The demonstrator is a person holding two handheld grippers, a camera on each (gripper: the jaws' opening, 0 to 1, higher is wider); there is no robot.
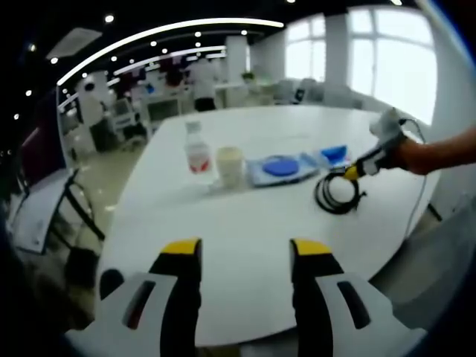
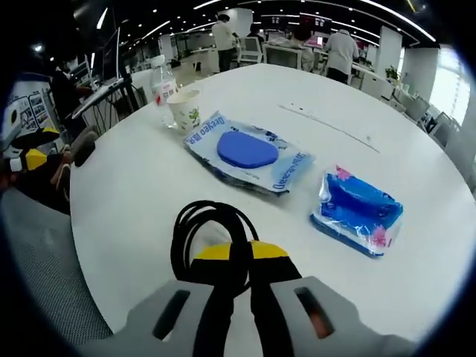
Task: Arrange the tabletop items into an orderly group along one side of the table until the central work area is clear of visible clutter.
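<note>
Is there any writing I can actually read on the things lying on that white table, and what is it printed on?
"Deeyeo", roughly: printed along the edge of the wet wipes pack with the blue lid; the last letters are uncertain.
Water bottle: red label, print too small to read.
Paper cup: green marking, not legible.
Blue tissue pack: pink and white marks, too blurred to read.
Black cable, held in the right tongs: no text.

- Open-plan office. A large white table [image 2: 416,171] stood in the foreground.
- At 12 o'clock in the right gripper view, people [image 2: 223,33] stood at rows of desks with monitors [image 2: 248,46].
- Curved strip light [image 1: 171,33] and recessed spots ran across a dark ceiling, 11 to 12 o'clock in the left gripper view.
- Tall bright windows [image 1: 387,59] at 1 to 2 o'clock.
</note>
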